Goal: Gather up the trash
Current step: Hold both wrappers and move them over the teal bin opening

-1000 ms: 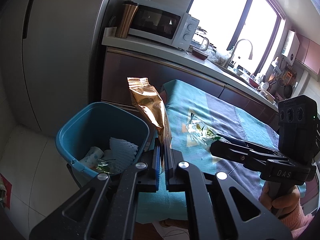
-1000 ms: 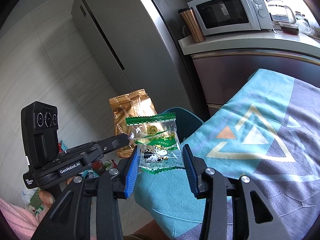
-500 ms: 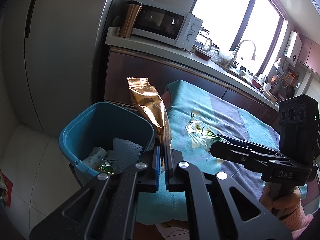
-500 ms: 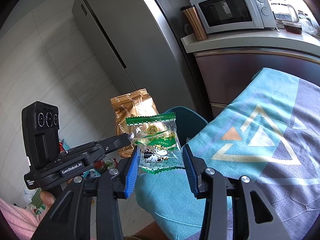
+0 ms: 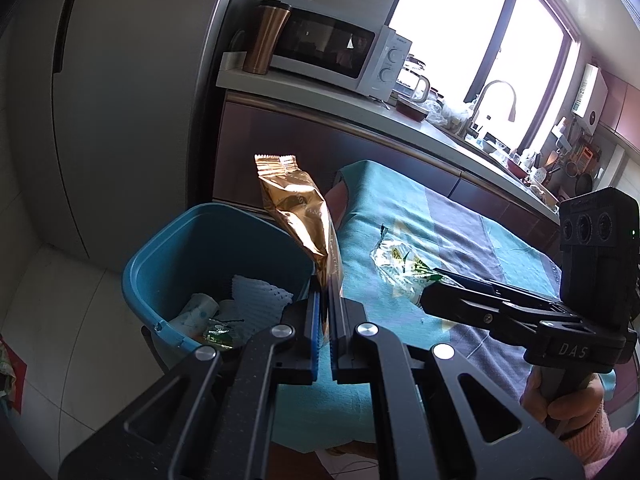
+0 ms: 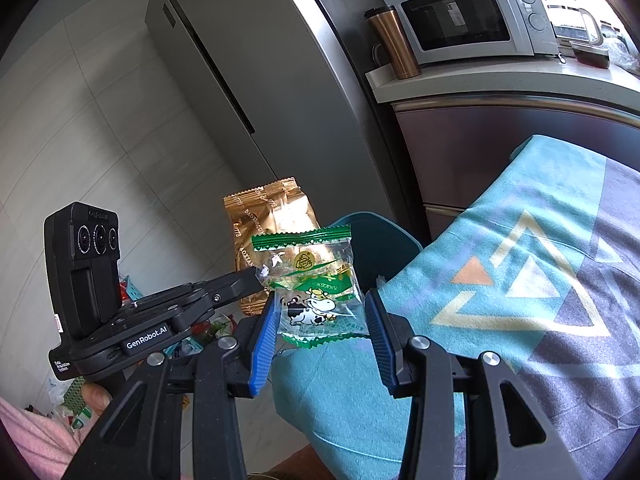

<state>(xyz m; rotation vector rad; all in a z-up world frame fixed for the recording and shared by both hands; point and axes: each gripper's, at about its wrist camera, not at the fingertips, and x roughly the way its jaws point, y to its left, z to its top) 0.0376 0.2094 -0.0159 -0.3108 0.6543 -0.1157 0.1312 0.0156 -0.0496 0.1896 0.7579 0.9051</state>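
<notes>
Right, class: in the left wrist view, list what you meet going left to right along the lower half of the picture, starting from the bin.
Bin → gold packet → clear wrapper → right gripper → hand.

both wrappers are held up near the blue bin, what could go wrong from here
1. The gold wrapper is pinched only at its lower edge by the left gripper, over the rim of the blue bin. Released here, it might fall outside.
2. The clear green wrapper in the right gripper hangs over the tablecloth, not the bin; letting go now would likely drop it back on the cloth.
3. The two grippers sit close and may bump.
</notes>
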